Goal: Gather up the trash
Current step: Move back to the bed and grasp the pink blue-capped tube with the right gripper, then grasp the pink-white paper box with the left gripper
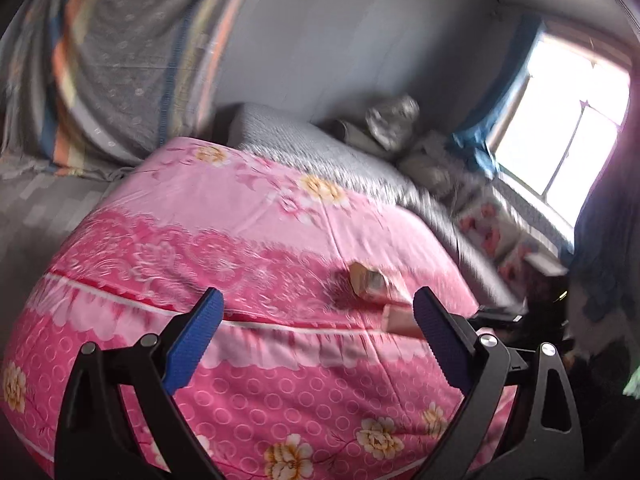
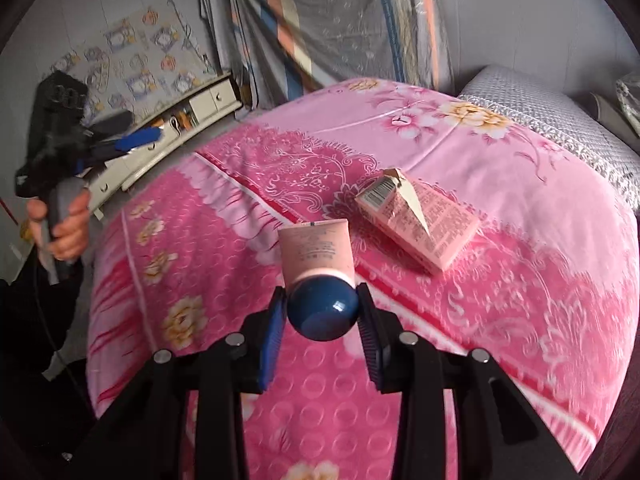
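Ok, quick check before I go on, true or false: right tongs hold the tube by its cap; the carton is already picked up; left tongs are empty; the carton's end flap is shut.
1. The right tongs grip the pink tube by its blue cap. True.
2. The pink carton is picked up. False: it lies on the pink quilt.
3. The left tongs are open and empty. True.
4. The carton's end flap is shut. False: it is torn open.

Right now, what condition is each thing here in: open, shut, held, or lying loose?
Right gripper: shut on the tube's blue cap.
Pink tube: held, capped.
Pink carton: lying on the quilt, end flap torn open.
Left gripper: open, empty.
Pink quilt: spread out.
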Demonstrator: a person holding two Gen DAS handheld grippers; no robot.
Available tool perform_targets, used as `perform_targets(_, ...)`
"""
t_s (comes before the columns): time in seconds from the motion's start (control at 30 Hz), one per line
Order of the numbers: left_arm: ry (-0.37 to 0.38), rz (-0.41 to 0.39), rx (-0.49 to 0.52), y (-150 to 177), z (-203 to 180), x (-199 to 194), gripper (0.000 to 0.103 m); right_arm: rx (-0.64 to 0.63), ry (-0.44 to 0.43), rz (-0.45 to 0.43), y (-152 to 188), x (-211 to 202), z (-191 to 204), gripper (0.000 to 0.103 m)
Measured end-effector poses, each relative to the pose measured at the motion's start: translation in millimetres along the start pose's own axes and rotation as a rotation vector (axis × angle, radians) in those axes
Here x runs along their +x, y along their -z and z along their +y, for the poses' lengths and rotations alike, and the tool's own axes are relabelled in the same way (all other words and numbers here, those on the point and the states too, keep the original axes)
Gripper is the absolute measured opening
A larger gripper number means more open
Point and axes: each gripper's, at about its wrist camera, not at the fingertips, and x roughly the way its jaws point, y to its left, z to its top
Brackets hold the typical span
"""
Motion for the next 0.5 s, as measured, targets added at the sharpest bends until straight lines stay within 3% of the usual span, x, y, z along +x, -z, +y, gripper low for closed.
perform_targets(0.17,0.026,0.124,0.108,3.0,-31.6,44.5,0.091,0.062,0.004,-0.043,30.8,-33.1,0.0,0.033)
perform_targets(0.5,0.119,0.314,0.092,-5.4,-60.8,132.6,0.091,0.183,0.016,-0.125,86.4,-79.9,-3.6,0.033)
